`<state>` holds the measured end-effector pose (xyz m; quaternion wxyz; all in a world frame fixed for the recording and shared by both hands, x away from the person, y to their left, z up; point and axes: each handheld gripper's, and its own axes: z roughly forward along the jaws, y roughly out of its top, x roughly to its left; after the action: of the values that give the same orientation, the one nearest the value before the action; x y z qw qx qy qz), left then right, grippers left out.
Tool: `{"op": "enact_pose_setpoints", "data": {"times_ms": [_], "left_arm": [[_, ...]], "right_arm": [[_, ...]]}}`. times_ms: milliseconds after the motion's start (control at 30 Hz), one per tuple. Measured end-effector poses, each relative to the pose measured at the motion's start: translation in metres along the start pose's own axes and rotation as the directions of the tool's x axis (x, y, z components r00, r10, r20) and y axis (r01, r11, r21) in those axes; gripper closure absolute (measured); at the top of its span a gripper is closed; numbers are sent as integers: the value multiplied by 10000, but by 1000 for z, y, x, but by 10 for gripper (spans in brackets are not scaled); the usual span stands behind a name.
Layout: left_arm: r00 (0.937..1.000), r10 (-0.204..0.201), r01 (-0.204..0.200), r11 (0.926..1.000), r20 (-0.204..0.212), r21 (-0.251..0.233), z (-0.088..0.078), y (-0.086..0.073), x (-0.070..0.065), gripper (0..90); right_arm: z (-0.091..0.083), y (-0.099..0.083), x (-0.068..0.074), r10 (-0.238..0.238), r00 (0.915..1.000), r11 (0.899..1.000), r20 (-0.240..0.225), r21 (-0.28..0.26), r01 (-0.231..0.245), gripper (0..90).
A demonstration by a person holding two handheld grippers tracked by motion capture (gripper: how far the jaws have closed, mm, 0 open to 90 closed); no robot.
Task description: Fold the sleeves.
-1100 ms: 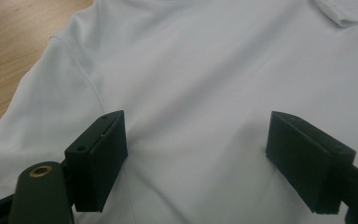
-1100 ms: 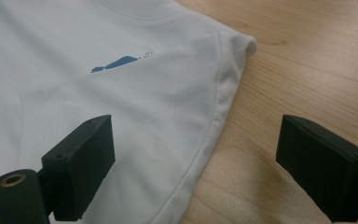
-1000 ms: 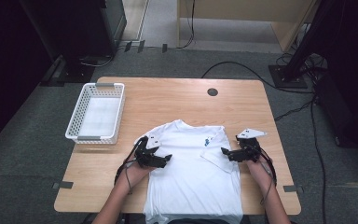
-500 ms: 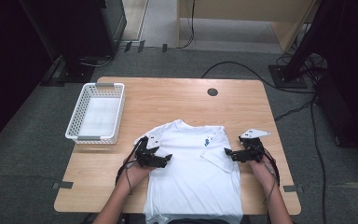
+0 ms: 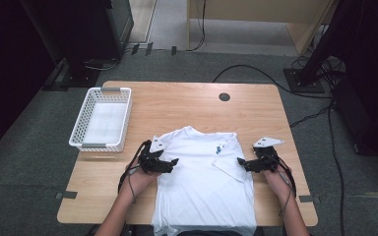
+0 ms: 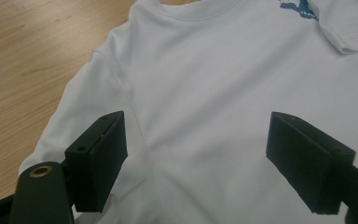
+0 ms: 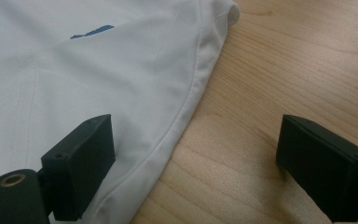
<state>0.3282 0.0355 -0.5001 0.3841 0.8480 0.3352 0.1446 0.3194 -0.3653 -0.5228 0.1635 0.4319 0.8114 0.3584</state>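
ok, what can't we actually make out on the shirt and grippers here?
- T-shirt hem: cut off by the high view's bottom edge.
- Blue print: too small in the high view, cropped by the top edge in the left gripper view.
- Right sleeve: folded over the chest, underside hidden.
- Basket contents: too small to tell.
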Motion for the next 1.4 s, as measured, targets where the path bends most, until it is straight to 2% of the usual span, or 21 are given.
{"op": "enact_pose_setpoints", "data": {"times_ms": [633,1400], "left_arm": [[9999,56,-53,9997,-134,238,-5,1,10,209],[9977,-501,508,9986,-449,144,-16,-2,35,209]], "right_arm": [[-3,-6,-6,-136,9999,9998,6,-119,136,82],[-4,-7,-6,-120,9999,9999,38,-117,121,74]]}}
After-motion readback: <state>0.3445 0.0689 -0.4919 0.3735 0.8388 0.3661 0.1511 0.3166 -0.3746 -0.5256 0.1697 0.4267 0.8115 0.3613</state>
